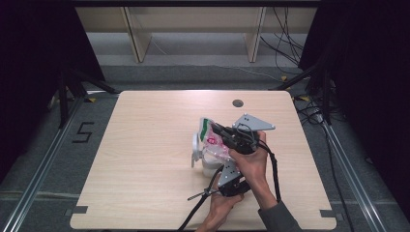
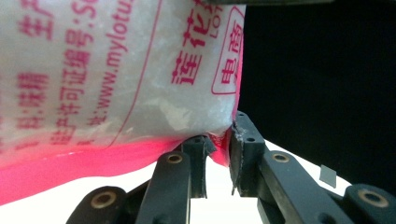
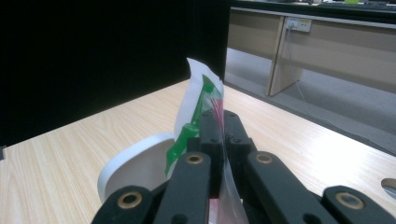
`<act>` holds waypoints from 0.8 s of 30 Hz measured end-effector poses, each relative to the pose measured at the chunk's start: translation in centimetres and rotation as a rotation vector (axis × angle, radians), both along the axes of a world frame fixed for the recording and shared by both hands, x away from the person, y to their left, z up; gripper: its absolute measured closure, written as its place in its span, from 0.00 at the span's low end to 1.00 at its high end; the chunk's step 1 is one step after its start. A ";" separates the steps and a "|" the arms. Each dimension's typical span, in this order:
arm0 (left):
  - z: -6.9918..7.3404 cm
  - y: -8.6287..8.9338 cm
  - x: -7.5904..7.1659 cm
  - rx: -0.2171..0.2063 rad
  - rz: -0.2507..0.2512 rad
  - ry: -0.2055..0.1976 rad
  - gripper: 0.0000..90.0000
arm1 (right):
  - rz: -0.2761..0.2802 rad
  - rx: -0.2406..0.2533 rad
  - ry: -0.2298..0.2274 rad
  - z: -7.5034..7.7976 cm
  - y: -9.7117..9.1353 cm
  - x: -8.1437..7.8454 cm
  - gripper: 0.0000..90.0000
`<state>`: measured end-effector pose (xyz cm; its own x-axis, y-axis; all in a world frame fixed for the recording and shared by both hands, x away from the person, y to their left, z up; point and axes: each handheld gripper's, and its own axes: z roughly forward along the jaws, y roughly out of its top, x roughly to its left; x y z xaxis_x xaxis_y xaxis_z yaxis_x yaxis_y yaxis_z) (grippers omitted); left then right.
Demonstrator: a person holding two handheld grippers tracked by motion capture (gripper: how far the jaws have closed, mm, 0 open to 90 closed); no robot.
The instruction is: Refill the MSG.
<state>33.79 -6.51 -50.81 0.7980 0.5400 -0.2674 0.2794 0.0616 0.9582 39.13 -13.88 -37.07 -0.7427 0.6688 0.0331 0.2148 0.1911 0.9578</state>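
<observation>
Right gripper: its jaws are clamping together on the upper edge of the bag.
Left gripper: its jaws are pinching the bag's pink bottom corner.
Bag: it is hanging between both grippers, over the white cup.
Cup: it is standing on the table, just under the bag.
</observation>
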 end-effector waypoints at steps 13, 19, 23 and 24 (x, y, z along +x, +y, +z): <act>-0.1 -0.1 0.1 -0.019 -0.011 -0.016 0.86 | 0.002 0.000 0.000 0.0 -0.1 0.0 1.00; -0.1 -0.1 0.1 -0.017 -0.009 -0.010 0.86 | 0.001 -0.002 0.000 0.0 -0.1 0.0 1.00; 0.0 -0.2 0.0 -0.008 -0.004 -0.008 0.86 | 0.005 -0.013 -0.012 0.0 -0.1 0.1 1.00; -0.1 -0.2 0.1 -0.017 -0.010 -0.011 0.86 | -0.002 -0.006 0.000 0.0 -0.1 0.0 1.00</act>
<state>33.92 -6.67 -50.90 0.8063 0.5275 -0.2676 0.2696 0.0749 0.9601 39.16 -13.97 -37.08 -0.7413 0.6705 0.0291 0.2154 0.1966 0.9565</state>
